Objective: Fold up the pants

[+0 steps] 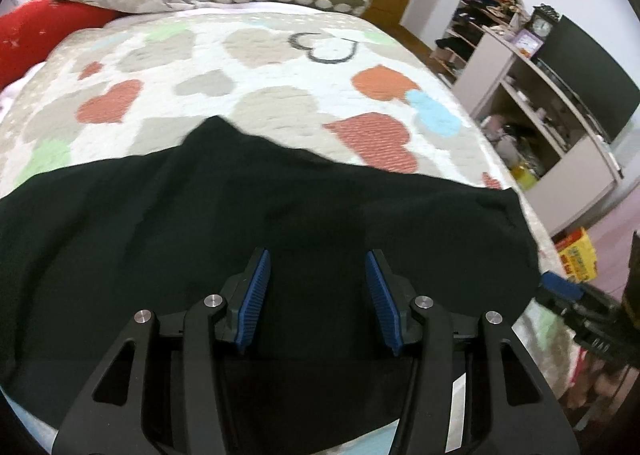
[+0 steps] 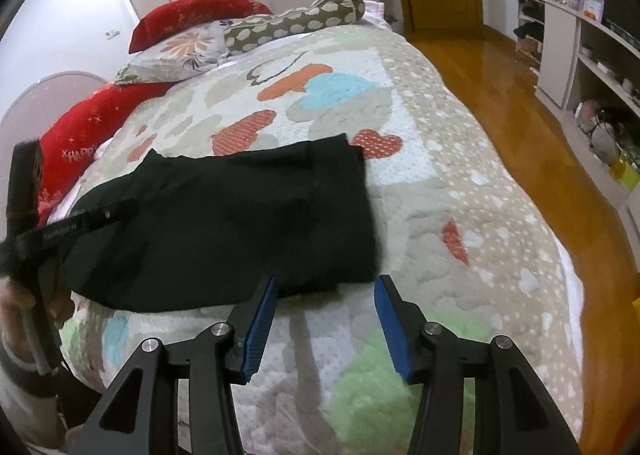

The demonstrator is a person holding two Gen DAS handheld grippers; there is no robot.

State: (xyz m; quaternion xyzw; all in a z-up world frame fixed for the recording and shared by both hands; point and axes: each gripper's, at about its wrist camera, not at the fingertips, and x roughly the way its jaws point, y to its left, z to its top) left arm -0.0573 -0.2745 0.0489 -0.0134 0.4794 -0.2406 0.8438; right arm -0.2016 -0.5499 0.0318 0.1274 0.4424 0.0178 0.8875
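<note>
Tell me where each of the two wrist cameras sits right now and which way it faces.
Left wrist view: rides the left gripper, angled down over the folded black fabric pants; its jaws stand open over the cloth; the right gripper shows at the edge.
Right wrist view: rides the right gripper, open, angled down at the pants' near edge; the left gripper and a hand show alongside.
Shared: pants, heart-patterned quilted bedspread, red pillows.
</note>
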